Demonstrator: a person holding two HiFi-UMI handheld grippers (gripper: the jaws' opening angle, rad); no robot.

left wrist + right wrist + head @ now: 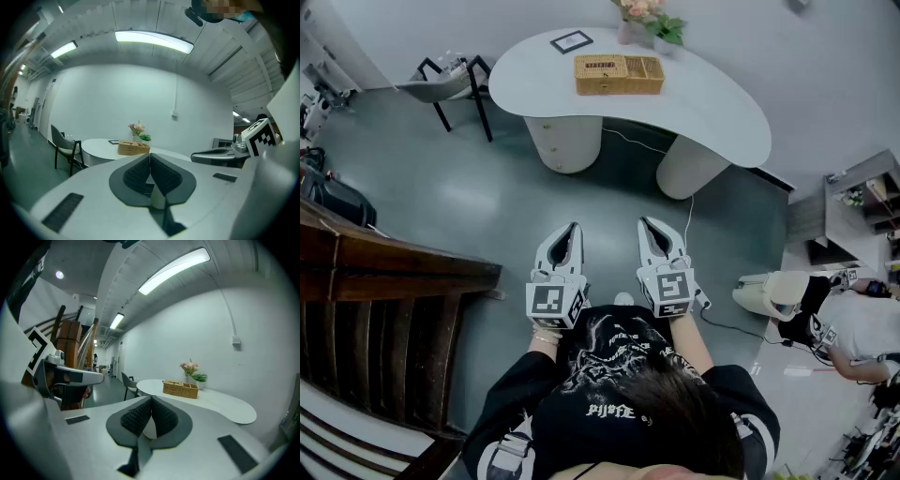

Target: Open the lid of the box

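At your far left, a dark wooden railing (384, 272) runs alongside you. Beyond it, a grey chair (441, 89) on black legs stands at the left end of the white curved surface (712, 117).

Your left claw (573, 228) hangs over the grey floor (441, 197), well short of the surface. It points towards the surface, tipped only slightly down. In the left gripper view its ribbed pads (136, 173) are pressed together with nothing between them.

The wicker box (618, 74) sits on the surface ahead of you, towards the back and near the middle, well apart from both claws. A dark frame (571, 41) lies just behind it to the left, and a vase of pink flowers (652, 19) stands behind it to the right. From here you cannot tell how its lid sits.

Your right claw (647, 223) is level with the left one and near it, aimed the same way. In the right gripper view its jaws are fully closed and empty, and the box shows far off above their tips.

At the right edge, a person in a white top (862, 333) is on the floor.
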